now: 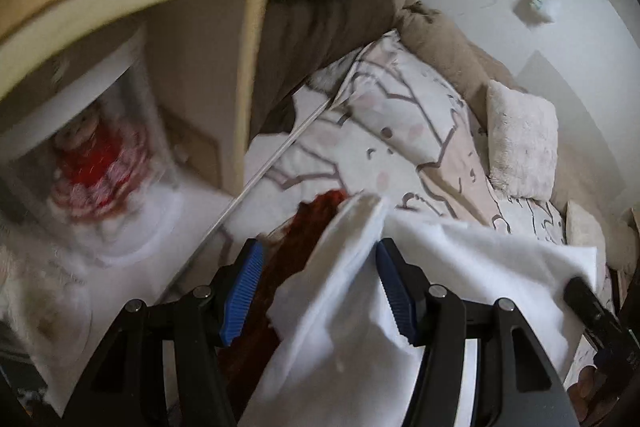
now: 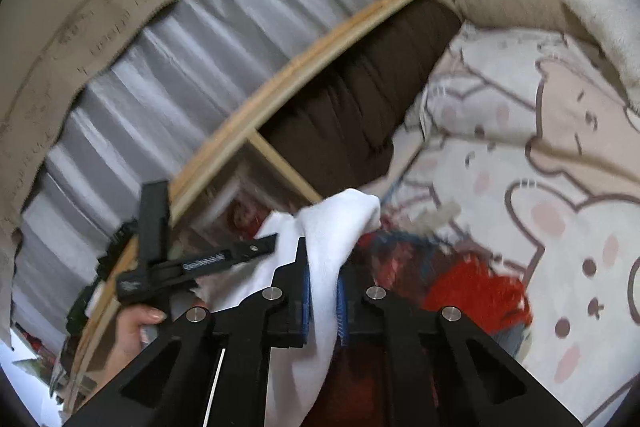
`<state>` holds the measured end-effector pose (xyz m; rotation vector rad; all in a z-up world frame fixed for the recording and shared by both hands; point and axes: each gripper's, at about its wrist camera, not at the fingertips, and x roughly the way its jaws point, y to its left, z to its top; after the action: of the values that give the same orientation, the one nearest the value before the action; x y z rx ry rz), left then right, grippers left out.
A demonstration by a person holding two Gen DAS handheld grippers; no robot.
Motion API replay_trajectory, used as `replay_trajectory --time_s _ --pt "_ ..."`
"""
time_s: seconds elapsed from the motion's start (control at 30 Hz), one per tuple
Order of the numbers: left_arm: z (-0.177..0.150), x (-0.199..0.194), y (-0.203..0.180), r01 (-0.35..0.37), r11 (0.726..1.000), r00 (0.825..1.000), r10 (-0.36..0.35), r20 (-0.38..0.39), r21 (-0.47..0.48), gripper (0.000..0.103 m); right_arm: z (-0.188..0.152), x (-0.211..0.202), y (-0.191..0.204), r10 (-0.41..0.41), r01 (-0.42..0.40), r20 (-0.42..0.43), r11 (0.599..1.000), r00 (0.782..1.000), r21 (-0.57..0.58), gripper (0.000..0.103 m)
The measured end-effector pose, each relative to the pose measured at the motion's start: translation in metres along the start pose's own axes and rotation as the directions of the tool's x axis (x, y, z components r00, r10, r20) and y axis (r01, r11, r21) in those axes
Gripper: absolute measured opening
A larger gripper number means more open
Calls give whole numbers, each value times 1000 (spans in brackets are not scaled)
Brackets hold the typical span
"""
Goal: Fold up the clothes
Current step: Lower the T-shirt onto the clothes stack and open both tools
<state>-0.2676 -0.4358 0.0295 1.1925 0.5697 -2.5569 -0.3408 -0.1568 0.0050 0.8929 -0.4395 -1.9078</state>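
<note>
Two hand-held grippers raise a white garment (image 2: 320, 247) above a bed during folding. The right gripper (image 2: 323, 301) has its jaws drawn narrow, pinching a bunched fold of the white cloth between the blue pads (image 2: 341, 311); cloth rises past the fingertips and drapes over toward the far side, and more hangs down at the near edge of the right wrist view. The left gripper (image 1: 320, 287) stands with its jaws wide apart. In the left wrist view the white cloth passes through the gap and lies against the right-hand blue pad (image 1: 394, 291), while the left-hand pad is clear of it, so this claw appears to cradle the fabric rather than clamp it; whether it bears any weight cannot be told. The same left gripper (image 2: 224, 259) shows in the right wrist view, just to the left of the cloth, with the person's hand (image 2: 132, 331) below it.

The two tools sit close together on one edge of the garment, probably so the edge can be spread or re-gripped before a fold is laid. Beneath lie a red garment (image 2: 480, 291) and a dark red-brown cloth (image 1: 288, 259), on a cartoon-print duvet (image 2: 540, 187). A wooden shelf frame (image 1: 248, 75) and a grey curtain (image 2: 180, 47) stand on the far side, and a fluffy cushion (image 1: 520, 143) lies far right.
</note>
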Motion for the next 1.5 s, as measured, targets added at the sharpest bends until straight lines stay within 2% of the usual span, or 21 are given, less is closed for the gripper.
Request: replay_trajectory --time_s 0.07,0.17,0.23,0.33,0.4,0.47,0.53,0.67,0.73,0.8,0.93,1.07,1.13,1.27,1.37,1.5 --pt "0 6 -13 -38 997 999 38 9 69 59 -4 1 -11 -49 49 -5 999 999 10 11" --pt "-2 12 -20 -56 992 998 55 11 114 59 -21 16 -36 -137 139 -65 990 988 27 11" --pt "-1 10 -17 -54 993 999 53 10 107 61 -28 18 -43 -159 161 -70 986 985 28 11" --pt "2 -3 -15 -96 985 995 93 26 146 61 -32 11 -51 -175 178 -61 983 983 44 12" --pt "2 -14 -14 -117 978 993 112 41 171 61 -29 1 -53 -191 194 -45 979 981 65 21" --pt "1 -30 -12 -130 974 991 121 58 183 61 -25 -12 -49 -256 256 2 964 967 66 49" --pt "0 -42 -15 -128 972 991 115 73 198 61 -22 -26 -39 -267 266 55 964 962 29 54" --pt "6 -60 -21 -83 986 995 73 72 146 61 -19 -51 -17 -275 286 153 957 949 -52 54" --pt "11 -55 -29 -59 992 997 55 46 108 61 -30 -48 4 -259 280 147 948 955 -154 54" --pt "12 -40 -38 -58 993 998 57 11 101 61 -48 -39 29 -243 268 123 924 962 -274 54" --pt "14 14 -40 -95 993 991 101 -83 72 61 -84 -16 53 -229 222 31 886 973 -407 54" --pt "19 40 -22 -81 997 992 79 -101 -18 61 -116 -11 56 -249 210 -15 847 968 -488 58" --pt "23 38 -12 -80 995 994 75 -84 -58 61 -121 -15 54 -244 200 -23 840 969 -505 58" --pt "29 15 2 -82 994 996 79 -37 -74 61 -113 -27 47 -225 174 -51 861 973 -478 59" --pt "32 -13 0 -48 998 999 48 5 -36 61 -96 -39 41 -211 188 -9 887 977 -421 59" --pt "33 -53 -10 66 998 995 -66 72 -2 61 -70 -49 33 -178 188 59 926 982 -326 59"
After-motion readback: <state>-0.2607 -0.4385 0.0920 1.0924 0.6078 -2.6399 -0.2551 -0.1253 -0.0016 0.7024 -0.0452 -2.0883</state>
